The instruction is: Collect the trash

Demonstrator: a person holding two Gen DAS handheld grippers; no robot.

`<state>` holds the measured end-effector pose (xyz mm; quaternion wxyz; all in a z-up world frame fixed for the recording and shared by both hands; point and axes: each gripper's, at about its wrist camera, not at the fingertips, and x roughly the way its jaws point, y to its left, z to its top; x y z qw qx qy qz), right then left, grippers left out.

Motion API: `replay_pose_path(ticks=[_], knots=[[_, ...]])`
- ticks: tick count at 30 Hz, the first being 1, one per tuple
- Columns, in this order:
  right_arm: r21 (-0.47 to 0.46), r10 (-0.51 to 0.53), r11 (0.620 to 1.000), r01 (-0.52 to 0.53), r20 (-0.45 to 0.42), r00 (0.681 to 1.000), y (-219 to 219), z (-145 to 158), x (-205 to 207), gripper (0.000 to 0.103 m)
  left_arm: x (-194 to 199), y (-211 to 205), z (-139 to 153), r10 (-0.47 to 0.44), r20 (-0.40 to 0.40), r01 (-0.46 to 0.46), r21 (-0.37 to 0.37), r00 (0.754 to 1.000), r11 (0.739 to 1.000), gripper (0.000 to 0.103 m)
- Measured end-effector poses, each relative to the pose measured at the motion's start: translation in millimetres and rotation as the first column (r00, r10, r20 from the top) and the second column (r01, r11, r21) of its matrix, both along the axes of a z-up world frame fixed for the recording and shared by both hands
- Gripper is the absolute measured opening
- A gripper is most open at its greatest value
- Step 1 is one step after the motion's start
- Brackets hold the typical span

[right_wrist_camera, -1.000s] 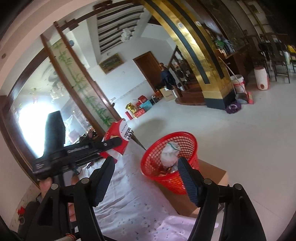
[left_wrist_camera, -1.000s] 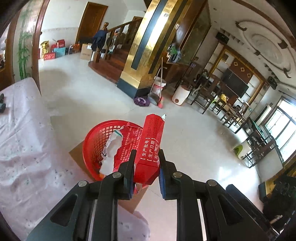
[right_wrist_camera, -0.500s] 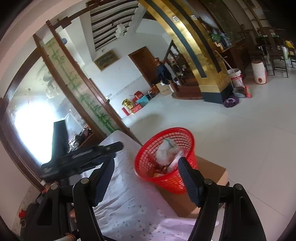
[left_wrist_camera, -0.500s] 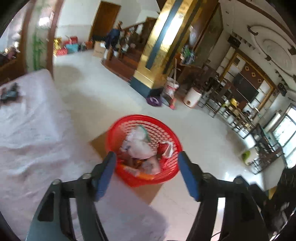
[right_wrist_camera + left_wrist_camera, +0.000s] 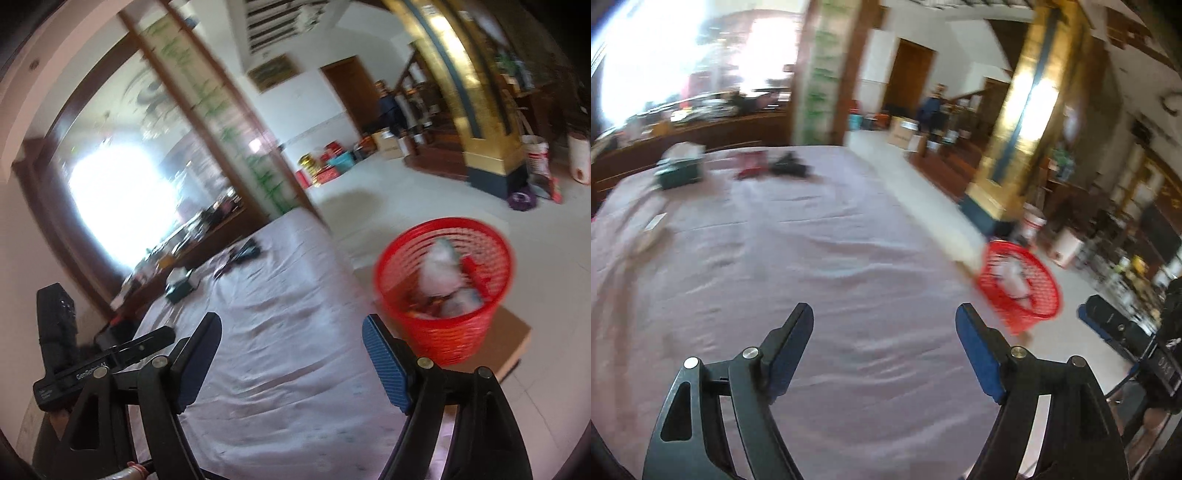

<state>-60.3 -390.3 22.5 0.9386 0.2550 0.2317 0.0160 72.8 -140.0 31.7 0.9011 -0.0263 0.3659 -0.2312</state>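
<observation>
left gripper (image 5: 884,319) jaws opening, empty, over tablecloth (image 5: 812,266)

left wrist cam: sat behind the left tongs (image 5: 884,325), looked forward and down over the cloth-covered bench (image 5: 812,258) toward its far end; blurred.
right wrist cam: sat behind the right tongs (image 5: 291,332), looked along the bench edge, tilted, floor (image 5: 424,206) at right.
range: both close over the cloth.
overlap: bench top, red basket (image 5: 1021,284), gold pillar (image 5: 1015,129), far doorway (image 5: 351,92).
</observation>
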Motion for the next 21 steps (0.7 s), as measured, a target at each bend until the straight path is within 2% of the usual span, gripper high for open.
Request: replay_pose_path(ticks=[2, 6, 9, 12, 15, 21], knots=[[-0.023, 0.017, 1.000, -0.017, -0.018, 1.000, 19.7, -0.2, 8.0, 0.083, -6.3, 18.7, 2.5, 0.038, 0.003, -0.038, 0.002, 0.999, 0.999, 0.080], [-0.078, -0.032, 0.996, 0.030, -0.022, 0.999, 42.2, 11.3, 5.4, 0.084, -23.6, 20.7, 19.3, 0.012, 0.071, -0.014, 0.020, 0.997, 1.000, 0.085], [-0.132, -0.115, 0.985, 0.114, 0.000, 0.993, 46.5, 28.1, -9.4, 0.088, -38.9, -1.1, 38.3, -0.043, 0.138, 0.040, 0.026, 0.990, 0.999, 0.091], [-0.157, -0.180, 0.971, 0.182, 0.025, 0.983, 42.7, 43.3, -30.9, 0.091, -54.9, -22.3, 52.6, -0.100, 0.178, 0.096, 0.031, 0.979, 0.995, 0.092], [-0.180, -0.245, 0.952, 0.248, 0.039, 0.969, 35.5, 55.0, -53.2, 0.092, -66.6, -47.4, 61.3, -0.170, 0.185, 0.168, 0.025, 0.968, 0.985, 0.093], [-0.213, -0.373, 0.902, 0.374, 0.049, 0.927, 11.6, 68.5, -90.0, 0.092, -86.6, -86.7, 67.9, -0.248, 0.202, 0.244, 0.045, 0.947, 0.969, 0.093]])
